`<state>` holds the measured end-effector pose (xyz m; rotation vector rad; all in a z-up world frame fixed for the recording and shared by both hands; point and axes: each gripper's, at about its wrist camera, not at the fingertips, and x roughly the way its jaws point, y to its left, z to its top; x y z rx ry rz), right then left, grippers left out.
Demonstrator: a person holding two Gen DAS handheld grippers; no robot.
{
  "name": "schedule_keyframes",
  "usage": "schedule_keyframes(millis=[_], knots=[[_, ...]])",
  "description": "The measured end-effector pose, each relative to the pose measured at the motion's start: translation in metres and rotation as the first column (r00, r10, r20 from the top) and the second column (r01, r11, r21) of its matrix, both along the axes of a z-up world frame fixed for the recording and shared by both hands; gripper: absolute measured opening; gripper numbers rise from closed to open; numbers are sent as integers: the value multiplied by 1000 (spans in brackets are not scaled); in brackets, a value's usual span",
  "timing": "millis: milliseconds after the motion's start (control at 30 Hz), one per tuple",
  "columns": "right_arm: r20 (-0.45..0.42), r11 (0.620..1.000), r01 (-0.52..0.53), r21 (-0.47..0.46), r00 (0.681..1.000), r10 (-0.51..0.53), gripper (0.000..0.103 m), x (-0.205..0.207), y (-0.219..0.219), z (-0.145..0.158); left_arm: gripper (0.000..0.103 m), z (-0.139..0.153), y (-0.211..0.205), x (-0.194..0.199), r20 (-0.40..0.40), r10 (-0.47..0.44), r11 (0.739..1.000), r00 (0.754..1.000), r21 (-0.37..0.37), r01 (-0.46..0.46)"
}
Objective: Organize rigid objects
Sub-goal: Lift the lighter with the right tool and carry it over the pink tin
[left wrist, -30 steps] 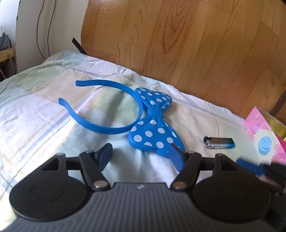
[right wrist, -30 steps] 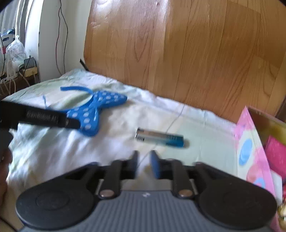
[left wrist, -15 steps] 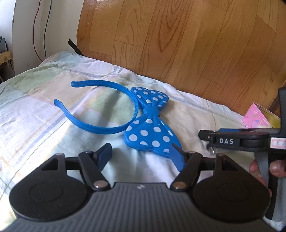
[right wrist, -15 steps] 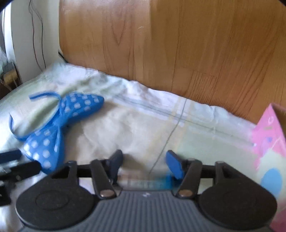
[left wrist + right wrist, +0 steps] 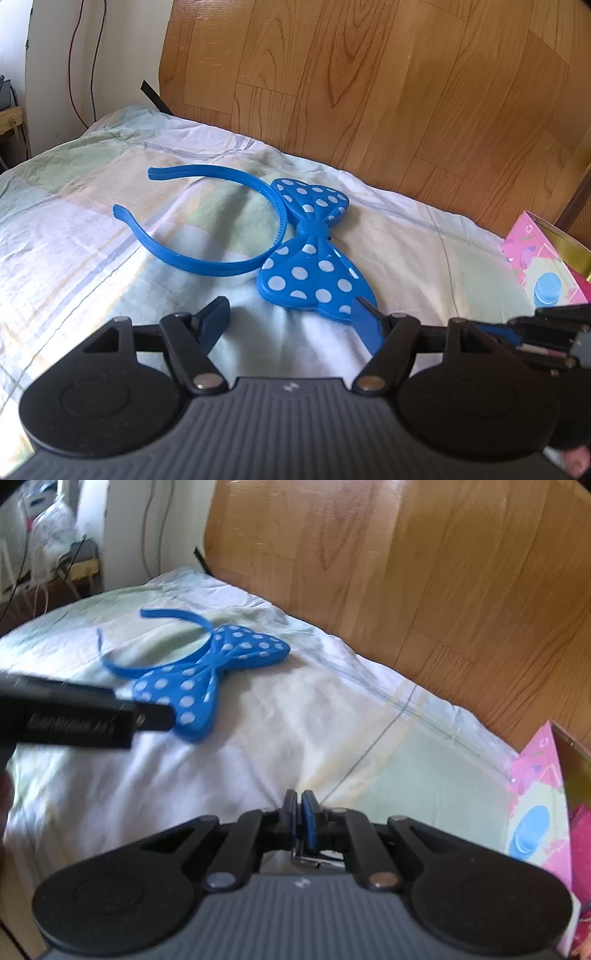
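1. At the far left, on the bed [image 5: 74, 229], a pale sheet checked in soft green, yellow and blue lies slightly creased. A wooden headboard [image 5: 369, 92] rises behind it.
2. Nearest the left wrist camera, the left claw [image 5: 290, 310] hovers low over the sheet with its blue pads set wide apart. Nothing is between them.
3. Just beyond that claw lies the headband [image 5: 207, 258], flat on the sheet. It is a thin, bright blue plastic arc with fine teeth along its inner edge, and its two open ends point toward the left.
4. On the headband's right side sits its bow [image 5: 314, 273], large, rigid and blue with white polka dots and a round knot at the middle. The bow's nearer lobe reaches almost to the left claw's right pad.
5. Further right, the right claw [image 5: 299, 805] has just been closing, and its pads now stand almost together. The silvery metal end of a lighter [image 5: 306, 859] shows right beneath them, seemingly pinched between the pads.
6. At the right edge stands a pink box [image 5: 543, 251] printed with a blue round shape, its top open.
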<state>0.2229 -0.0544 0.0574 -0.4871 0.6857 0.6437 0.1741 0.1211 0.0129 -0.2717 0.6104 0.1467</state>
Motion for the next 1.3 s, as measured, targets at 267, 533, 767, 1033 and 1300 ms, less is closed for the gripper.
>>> schedule_keyframes(millis=[267, 533, 767, 1033, 1300], knots=[[-34, 990, 89, 114, 996, -85, 36, 26, -16, 24, 75, 1, 3, 0, 0, -4, 1000, 1000, -20, 4], [-154, 966, 236, 104, 964, -219, 35, 49, -32, 7, 75, 3, -7, 0, 10, -88, 996, 996, -32, 88], [-107, 983, 152, 100, 984, -141, 25, -10, -53, -1, 75, 1, -27, -1, 16, -266, 963, 964, -39, 266], [-125, 982, 138, 128, 985, -122, 25, -81, -109, 6, 75, -1, -73, -20, 47, -586, 811, 809, 24, 585], [-68, 868, 288, 403, 956, -286, 29, -131, -198, 37, 73, 0, -75, -28, 43, -605, 795, 795, -19, 606]])
